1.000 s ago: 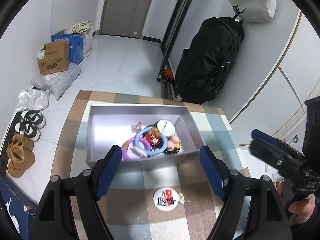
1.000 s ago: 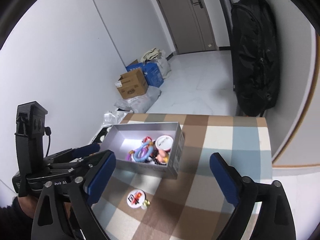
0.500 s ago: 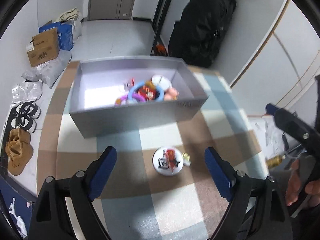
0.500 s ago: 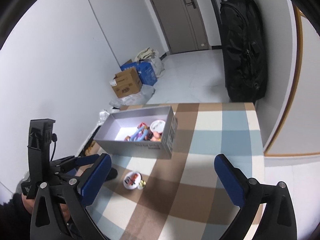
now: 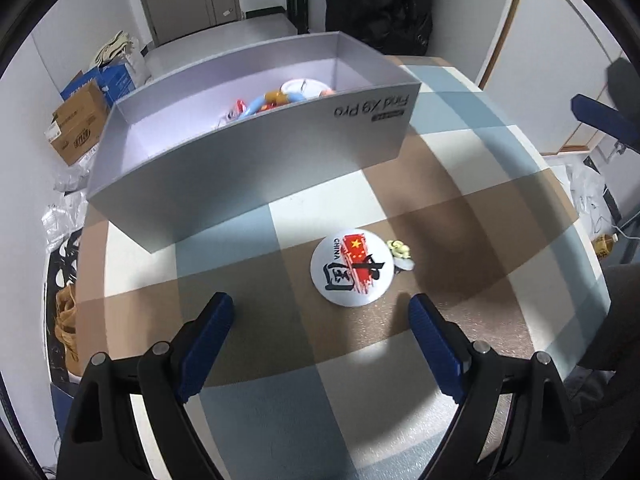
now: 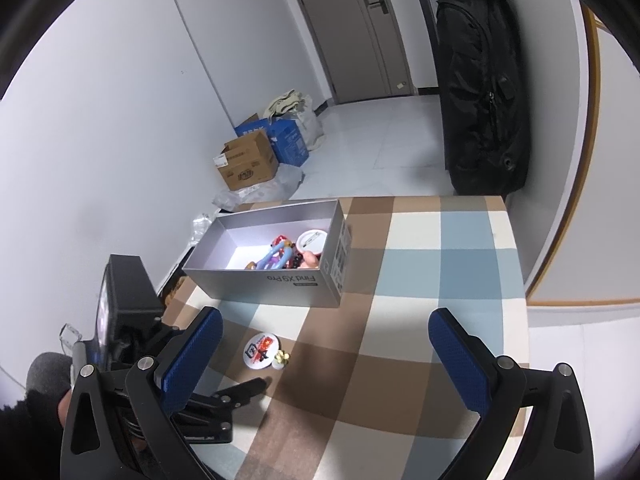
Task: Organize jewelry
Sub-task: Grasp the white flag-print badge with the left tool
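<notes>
A round white badge point(image 5: 350, 270) with a red flag print lies on the checked tablecloth, with a small pale flower-shaped trinket point(image 5: 400, 254) touching its right side. My left gripper point(image 5: 320, 344) is open and empty, low over the cloth just short of the badge. A grey box point(image 5: 256, 160) behind them holds coloured rings, a white badge and other trinkets point(image 5: 276, 100). My right gripper point(image 6: 324, 352) is open and empty, higher up and further back; in its view the badge point(image 6: 262, 350), the trinket point(image 6: 281, 358) and the box point(image 6: 280, 280) lie ahead.
The checked cloth point(image 6: 440, 260) covers a small table whose edges lie close on all sides. On the floor beyond stand cardboard boxes point(image 6: 248, 166), plastic bags and a tall black bag point(image 6: 480, 92) by the wall. Shoes lie on the floor to the left point(image 5: 64, 320).
My left gripper has come down and forward toward the badge, which now looks much larger between its fingers. My right gripper has pulled back and risen a little.
</notes>
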`<state>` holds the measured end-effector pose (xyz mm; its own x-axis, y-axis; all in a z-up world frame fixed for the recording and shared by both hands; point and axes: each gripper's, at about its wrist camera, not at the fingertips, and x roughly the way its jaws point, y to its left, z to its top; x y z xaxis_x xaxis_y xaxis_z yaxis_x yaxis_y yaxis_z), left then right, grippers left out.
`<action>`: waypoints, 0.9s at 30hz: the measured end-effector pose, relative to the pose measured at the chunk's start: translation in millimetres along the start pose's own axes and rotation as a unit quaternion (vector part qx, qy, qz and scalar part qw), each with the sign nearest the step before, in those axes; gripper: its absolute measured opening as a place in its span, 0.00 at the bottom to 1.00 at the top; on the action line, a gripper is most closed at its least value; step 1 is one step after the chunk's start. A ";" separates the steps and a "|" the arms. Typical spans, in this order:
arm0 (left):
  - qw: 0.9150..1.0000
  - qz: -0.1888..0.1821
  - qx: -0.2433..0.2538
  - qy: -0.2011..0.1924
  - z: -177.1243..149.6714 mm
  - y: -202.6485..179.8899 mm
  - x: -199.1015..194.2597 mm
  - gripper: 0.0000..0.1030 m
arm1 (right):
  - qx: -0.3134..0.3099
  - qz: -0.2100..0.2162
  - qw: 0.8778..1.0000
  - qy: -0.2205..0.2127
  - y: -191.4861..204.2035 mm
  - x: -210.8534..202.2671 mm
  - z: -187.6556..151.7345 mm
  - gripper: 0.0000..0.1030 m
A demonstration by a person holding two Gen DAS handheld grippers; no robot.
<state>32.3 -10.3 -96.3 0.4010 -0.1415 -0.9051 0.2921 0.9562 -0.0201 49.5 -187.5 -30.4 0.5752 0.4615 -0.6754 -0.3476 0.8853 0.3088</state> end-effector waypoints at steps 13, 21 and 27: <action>0.998 -0.030 0.058 -0.019 8.2 -9.8 -0.2 0.64 | 0.025 0.000 1.000 0.004 -12.5 0.0 0.9 1.00; 0.995 -0.052 0.088 -0.019 4.6 -14.8 -8.8 0.34 | 0.025 0.002 1.000 0.006 -13.3 1.2 0.9 1.00; 0.993 -0.061 0.097 -0.017 2.2 -14.9 -10.7 0.33 | 0.028 0.002 1.000 0.008 -13.2 2.7 1.1 1.00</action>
<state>25.6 -23.7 -85.4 0.3808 -0.2647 -0.8860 0.4999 0.8650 -0.0435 56.4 -197.8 -35.6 0.5619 0.4651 -0.6841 -0.3076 0.8852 0.3491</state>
